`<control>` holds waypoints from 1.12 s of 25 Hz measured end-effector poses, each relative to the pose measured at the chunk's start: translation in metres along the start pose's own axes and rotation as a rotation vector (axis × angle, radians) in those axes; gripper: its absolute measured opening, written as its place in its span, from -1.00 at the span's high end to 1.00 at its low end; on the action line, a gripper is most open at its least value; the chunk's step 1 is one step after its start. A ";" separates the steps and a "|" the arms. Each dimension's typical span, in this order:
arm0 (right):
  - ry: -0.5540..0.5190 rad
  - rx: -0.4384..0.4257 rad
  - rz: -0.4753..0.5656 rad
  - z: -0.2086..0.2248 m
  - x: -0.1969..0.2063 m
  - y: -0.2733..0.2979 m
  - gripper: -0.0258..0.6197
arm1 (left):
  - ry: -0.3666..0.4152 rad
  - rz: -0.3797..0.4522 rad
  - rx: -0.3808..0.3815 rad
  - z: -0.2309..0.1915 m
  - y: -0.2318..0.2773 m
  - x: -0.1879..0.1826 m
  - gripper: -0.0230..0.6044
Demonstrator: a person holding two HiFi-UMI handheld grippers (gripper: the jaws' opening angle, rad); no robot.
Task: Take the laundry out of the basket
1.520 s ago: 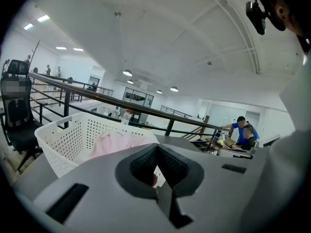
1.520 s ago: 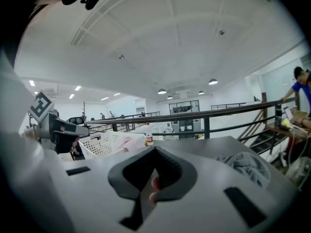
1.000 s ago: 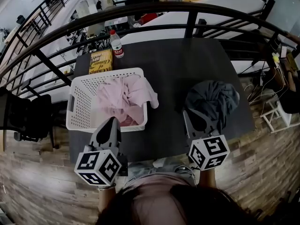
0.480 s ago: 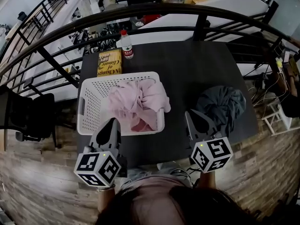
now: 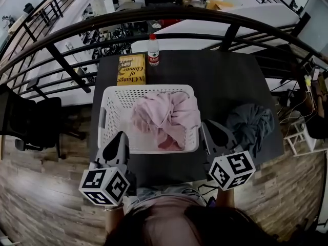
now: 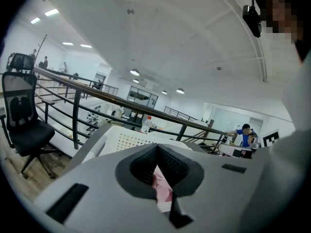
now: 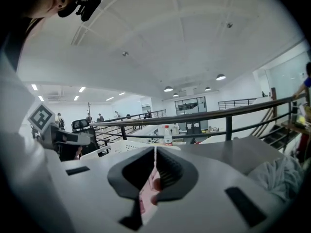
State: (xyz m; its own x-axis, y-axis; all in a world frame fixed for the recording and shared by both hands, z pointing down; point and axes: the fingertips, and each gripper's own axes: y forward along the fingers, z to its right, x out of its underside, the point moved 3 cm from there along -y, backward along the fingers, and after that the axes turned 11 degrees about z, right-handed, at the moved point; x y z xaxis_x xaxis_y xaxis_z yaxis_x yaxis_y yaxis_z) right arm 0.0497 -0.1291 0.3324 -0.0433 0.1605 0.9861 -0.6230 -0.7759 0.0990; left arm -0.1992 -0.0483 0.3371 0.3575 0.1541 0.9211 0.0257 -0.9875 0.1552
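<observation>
A white perforated basket [image 5: 105,122] stands on the dark table [image 5: 220,81] with a heap of pink laundry [image 5: 166,118] inside it. A grey garment [image 5: 251,124] lies bunched on the table to the basket's right. My left gripper [image 5: 119,137] hovers at the basket's near left corner, shut and empty. At the near right corner, between the basket and the grey garment, my right gripper [image 5: 209,127] is also shut with nothing in it. In the left gripper view the jaws of the left gripper [image 6: 156,148] meet, with pink cloth [image 6: 163,191] behind them. The right gripper [image 7: 155,150] shows the same.
A yellow book [image 5: 131,69] and a plastic bottle [image 5: 153,50] sit at the table's far edge behind the basket. A black railing [image 5: 169,14] curves past the table's far side. An office chair [image 5: 31,124] stands on the wooden floor to the left.
The right gripper has left the grey garment and now sits to its left, by the basket's corner. The basket lies more squarely between both grippers. Both stay shut.
</observation>
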 end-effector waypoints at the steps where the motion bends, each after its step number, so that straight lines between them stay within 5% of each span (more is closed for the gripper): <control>1: -0.009 -0.006 -0.007 -0.005 -0.001 0.005 0.86 | -0.007 0.000 -0.001 -0.006 0.000 -0.001 0.94; 12: -0.101 -0.045 -0.082 -0.055 0.002 0.060 0.83 | -0.054 -0.003 -0.022 -0.079 0.004 -0.016 0.94; 28: -0.309 -0.107 -0.287 -0.075 0.031 0.129 0.28 | -0.133 0.016 -0.125 -0.164 0.007 -0.017 0.94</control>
State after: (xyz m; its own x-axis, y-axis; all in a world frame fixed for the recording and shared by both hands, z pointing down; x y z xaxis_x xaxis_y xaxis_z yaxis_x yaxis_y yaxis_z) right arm -0.0903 -0.1788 0.3659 0.3689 0.1574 0.9160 -0.6537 -0.6566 0.3761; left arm -0.3580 -0.0529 0.3808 0.4775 0.1249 0.8697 -0.0944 -0.9768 0.1921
